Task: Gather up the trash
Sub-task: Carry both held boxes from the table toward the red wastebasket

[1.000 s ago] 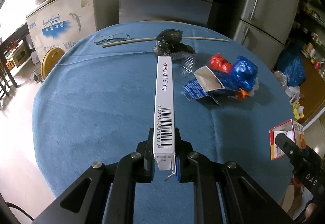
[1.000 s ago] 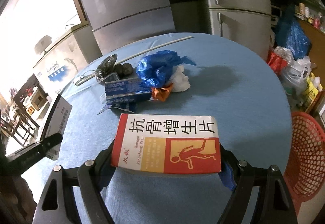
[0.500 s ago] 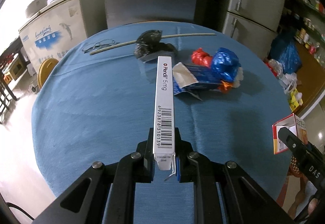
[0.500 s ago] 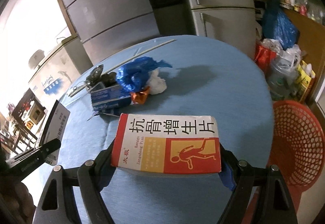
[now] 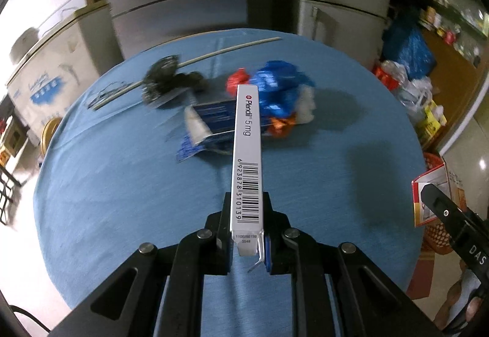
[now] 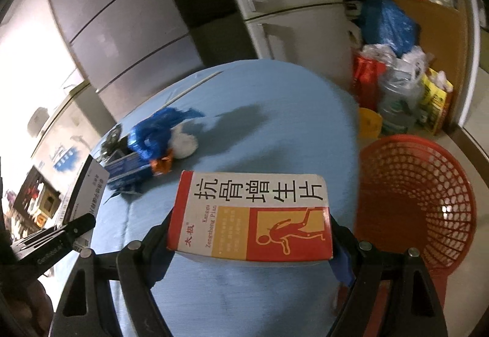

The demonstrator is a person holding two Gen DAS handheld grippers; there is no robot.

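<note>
Left claw clamping slim white carton

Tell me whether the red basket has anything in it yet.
Empty as far as shown: only bare mesh shows inside the red basket; its nearest part is hidden.

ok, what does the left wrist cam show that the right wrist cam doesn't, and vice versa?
Left wrist only: the left gripper clamping the narrow white box edge-on, and a red wrapper.
Right wrist only: the right gripper holding the red and white box face-up, and most of the red basket on the floor.
Both: blue table, blue bag, thin stick.
</note>
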